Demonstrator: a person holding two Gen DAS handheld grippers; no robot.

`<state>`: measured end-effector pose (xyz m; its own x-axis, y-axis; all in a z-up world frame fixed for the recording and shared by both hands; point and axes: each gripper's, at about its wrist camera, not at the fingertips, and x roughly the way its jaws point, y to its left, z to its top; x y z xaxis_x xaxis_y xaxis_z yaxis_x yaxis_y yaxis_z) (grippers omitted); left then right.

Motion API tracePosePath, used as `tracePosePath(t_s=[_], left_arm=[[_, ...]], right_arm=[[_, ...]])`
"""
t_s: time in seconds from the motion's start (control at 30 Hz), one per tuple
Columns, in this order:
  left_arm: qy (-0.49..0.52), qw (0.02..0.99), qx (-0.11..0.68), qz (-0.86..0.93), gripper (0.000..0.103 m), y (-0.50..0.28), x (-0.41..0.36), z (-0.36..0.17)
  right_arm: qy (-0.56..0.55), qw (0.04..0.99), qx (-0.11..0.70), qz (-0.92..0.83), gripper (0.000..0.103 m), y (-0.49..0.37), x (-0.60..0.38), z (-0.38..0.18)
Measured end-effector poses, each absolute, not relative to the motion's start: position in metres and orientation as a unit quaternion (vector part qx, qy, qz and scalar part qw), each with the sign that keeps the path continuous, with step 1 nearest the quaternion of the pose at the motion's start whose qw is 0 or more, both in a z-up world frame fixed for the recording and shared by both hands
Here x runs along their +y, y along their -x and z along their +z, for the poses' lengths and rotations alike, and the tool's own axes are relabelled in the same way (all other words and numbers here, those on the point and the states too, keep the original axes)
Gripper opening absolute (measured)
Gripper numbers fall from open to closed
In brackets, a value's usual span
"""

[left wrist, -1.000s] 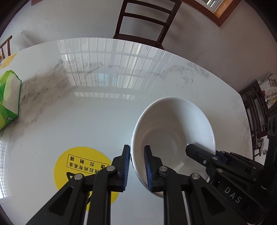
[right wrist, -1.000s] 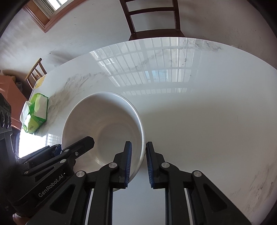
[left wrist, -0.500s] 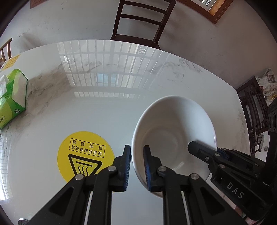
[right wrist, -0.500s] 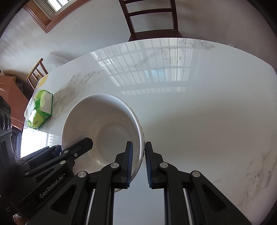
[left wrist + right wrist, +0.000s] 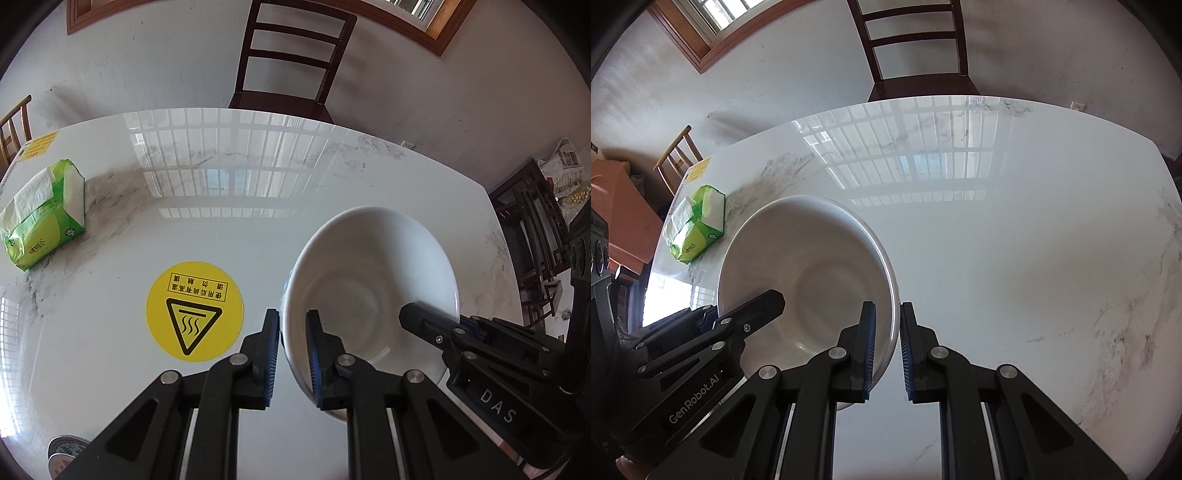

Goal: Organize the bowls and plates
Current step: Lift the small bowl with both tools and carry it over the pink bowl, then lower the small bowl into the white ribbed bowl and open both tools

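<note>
A large white bowl (image 5: 373, 295) is held above the white marble table (image 5: 229, 206) by both grippers. My left gripper (image 5: 292, 354) is shut on the bowl's left rim, one finger outside and one inside. My right gripper (image 5: 886, 350) is shut on the bowl's right rim (image 5: 812, 273) in the same way. Each gripper shows in the other's view: the right one (image 5: 491, 365) at the bowl's far side, the left one (image 5: 701, 343) likewise. The bowl is empty and roughly level.
A yellow round hot-surface sticker (image 5: 194, 310) lies on the table left of the bowl. A green tissue pack (image 5: 44, 218) sits at the left end. A dark wooden chair (image 5: 291, 62) stands behind the table. A small round tin (image 5: 64, 452) is at the near left edge.
Both grippers have lifted the bowl higher above the table and drawn it toward me; the sticker and tissue pack now show more fully. The grips are unchanged.
</note>
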<state>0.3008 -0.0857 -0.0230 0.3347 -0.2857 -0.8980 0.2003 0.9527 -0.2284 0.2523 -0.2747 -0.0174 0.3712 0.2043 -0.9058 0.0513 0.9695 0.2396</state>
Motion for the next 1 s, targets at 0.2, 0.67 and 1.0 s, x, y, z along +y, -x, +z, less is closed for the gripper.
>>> tracePosePath(t_s=[0.2,0.67,1.0], left_arm=[[0.037,0.821,0.549,-0.153,0.014,-0.277,-0.084,-0.007],[0.031,0.824,0.544,-0.153,0.014,-0.211,-0.065,0.009],[0.030,0.826,0.540,-0.155,0.014,-0.163,-0.050,0.017]], right_arm=[[-0.105,0.825,0.554,0.043,0.013,-0.228,-0.268,-0.001],[-0.109,0.826,0.551,0.043,0.013,-0.164,-0.252,0.013],[-0.108,0.826,0.550,0.050,0.013,-0.119,-0.239,0.018]])
